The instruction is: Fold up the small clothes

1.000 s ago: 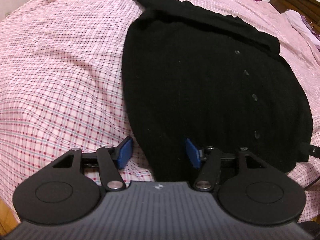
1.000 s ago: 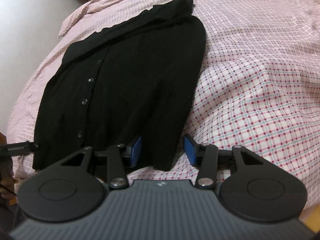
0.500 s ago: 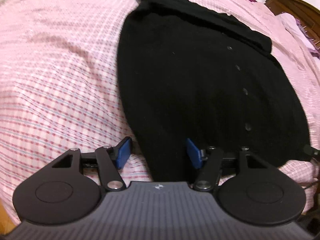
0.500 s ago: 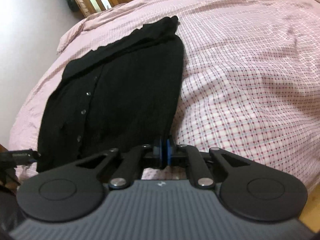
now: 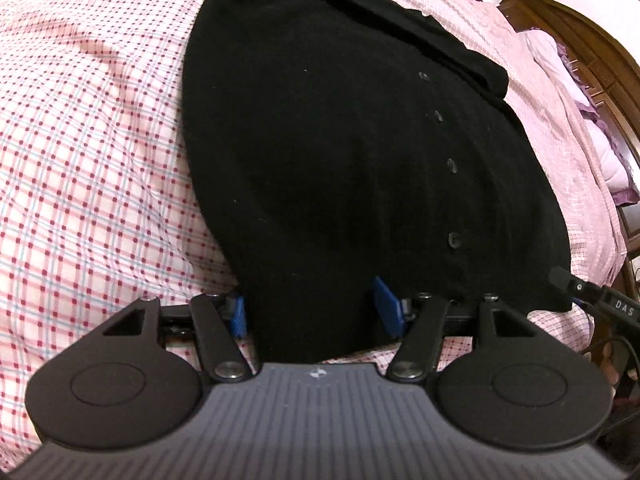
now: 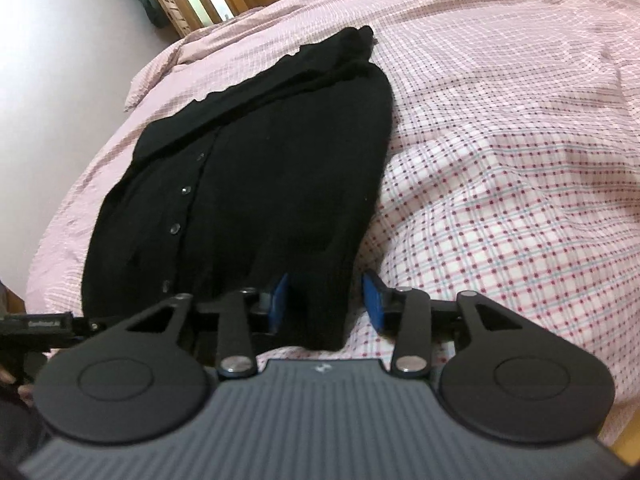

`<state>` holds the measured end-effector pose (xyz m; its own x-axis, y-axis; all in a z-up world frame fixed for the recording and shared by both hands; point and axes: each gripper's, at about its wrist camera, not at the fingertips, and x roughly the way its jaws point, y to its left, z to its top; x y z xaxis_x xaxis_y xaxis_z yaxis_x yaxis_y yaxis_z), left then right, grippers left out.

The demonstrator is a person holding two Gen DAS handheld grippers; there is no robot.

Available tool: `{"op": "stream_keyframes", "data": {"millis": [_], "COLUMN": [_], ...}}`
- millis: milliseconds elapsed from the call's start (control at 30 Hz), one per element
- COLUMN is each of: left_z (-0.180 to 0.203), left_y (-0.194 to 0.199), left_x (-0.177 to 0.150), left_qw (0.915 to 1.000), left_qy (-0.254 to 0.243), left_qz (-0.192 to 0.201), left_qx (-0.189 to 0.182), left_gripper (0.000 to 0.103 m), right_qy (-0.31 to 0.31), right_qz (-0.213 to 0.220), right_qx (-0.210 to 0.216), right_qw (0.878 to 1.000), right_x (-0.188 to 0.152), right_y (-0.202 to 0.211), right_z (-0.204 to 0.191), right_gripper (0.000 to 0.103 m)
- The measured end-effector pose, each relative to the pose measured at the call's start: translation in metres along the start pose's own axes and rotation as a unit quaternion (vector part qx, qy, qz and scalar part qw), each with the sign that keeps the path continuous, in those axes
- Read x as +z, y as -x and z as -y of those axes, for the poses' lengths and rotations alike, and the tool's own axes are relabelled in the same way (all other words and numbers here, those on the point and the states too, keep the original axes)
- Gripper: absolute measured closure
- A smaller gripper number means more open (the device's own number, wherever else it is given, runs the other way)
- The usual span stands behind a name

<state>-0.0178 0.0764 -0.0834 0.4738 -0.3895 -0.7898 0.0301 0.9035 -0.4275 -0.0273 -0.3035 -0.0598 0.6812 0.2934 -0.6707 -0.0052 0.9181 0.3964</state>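
Observation:
A black buttoned cardigan (image 5: 340, 152) lies flat on the pink checked bed sheet (image 5: 88, 160), its sleeves folded across the far end. My left gripper (image 5: 312, 312) is open, its blue pads either side of the near left hem corner. In the right wrist view the cardigan (image 6: 256, 184) stretches away from me. My right gripper (image 6: 326, 302) is open, its blue pads either side of the near right hem corner, which lies between them unpinched.
The sheet (image 6: 500, 160) spreads wide to the right of the garment. A wooden headboard (image 5: 592, 40) and purple-white bedding (image 5: 600, 128) stand at the far right. A white wall (image 6: 60, 60) and wooden doors (image 6: 200, 4) lie beyond the bed. The other gripper's tip (image 5: 580, 292) shows at the hem.
My right gripper closed half a second ago and has opened again around the hem corner. My left gripper stayed open and moved closer in over the garment's hem.

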Motion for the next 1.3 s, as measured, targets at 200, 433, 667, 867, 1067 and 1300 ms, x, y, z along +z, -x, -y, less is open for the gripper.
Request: {"op": "stream_keyframes", "data": {"millis": [200,433,667,867,1067,1300], "left_z": [0.004,-0.002,-0.015,-0.001,0.011,0.038], "left_y": [-0.008,-0.017,-0.005,0.03,0.056,0.071], "left_x": [0.0,-0.002,0.001,0.017,0.039,0.084], "left_qw": [0.9999,0.9986,0.9941,0.9869,0.9795,0.9685], "left_qy": [-0.01,0.015,0.047,0.019,0.016,0.004], "left_qz": [-0.003,-0.012,0.013,0.092,0.155,0.218], "left_qx": [-0.004,-0.049,-0.097,-0.131,-0.127,-0.121], "left_gripper": [0.038,0.049,0.095,0.095,0.096,0.096], "right_qy": [0.013,0.039,0.007,-0.019,-0.077,-0.108], "right_qz": [-0.002,-0.004,0.008,0.074,0.122,0.175], "right_qx": [0.001,-0.001,0.029,0.091,0.145,0.175], "right_qw": [1.0,0.999,1.0,0.993,0.979,0.963], "right_x": [-0.002,-0.005,-0.004,0.013,0.04,0.076], "right_y": [-0.009,-0.013,-0.005,0.022,0.031,0.025], "right_z": [-0.003,-0.006,0.001,0.005,0.009,0.004], "right_gripper": [0.061,0.061,0.094,0.095,0.095,0.095]}}
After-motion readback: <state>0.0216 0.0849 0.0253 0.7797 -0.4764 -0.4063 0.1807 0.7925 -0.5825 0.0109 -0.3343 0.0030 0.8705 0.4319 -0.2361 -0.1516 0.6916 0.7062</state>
